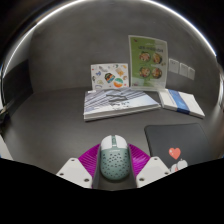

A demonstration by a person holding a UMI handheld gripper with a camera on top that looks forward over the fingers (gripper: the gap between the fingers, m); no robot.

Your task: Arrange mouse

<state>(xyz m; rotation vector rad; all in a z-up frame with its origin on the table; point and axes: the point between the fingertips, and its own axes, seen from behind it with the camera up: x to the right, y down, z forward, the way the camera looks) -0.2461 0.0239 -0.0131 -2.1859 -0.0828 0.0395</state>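
Observation:
A pale mint computer mouse [113,156] with a perforated shell and a scroll wheel sits between my gripper's [113,160] two fingers. The magenta pads [86,158] press on both of its sides, so the gripper is shut on it. The mouse points away from me, over the dark grey desk [60,115]. A dark mouse mat [180,142] with a small red heart mark lies just to the right of the fingers.
A stack of booklets [118,103] lies beyond the mouse mid-desk. A blue-and-white booklet [182,102] lies to its right. Two picture cards [147,62] stand against the back wall, with a wall socket [180,68] to the right.

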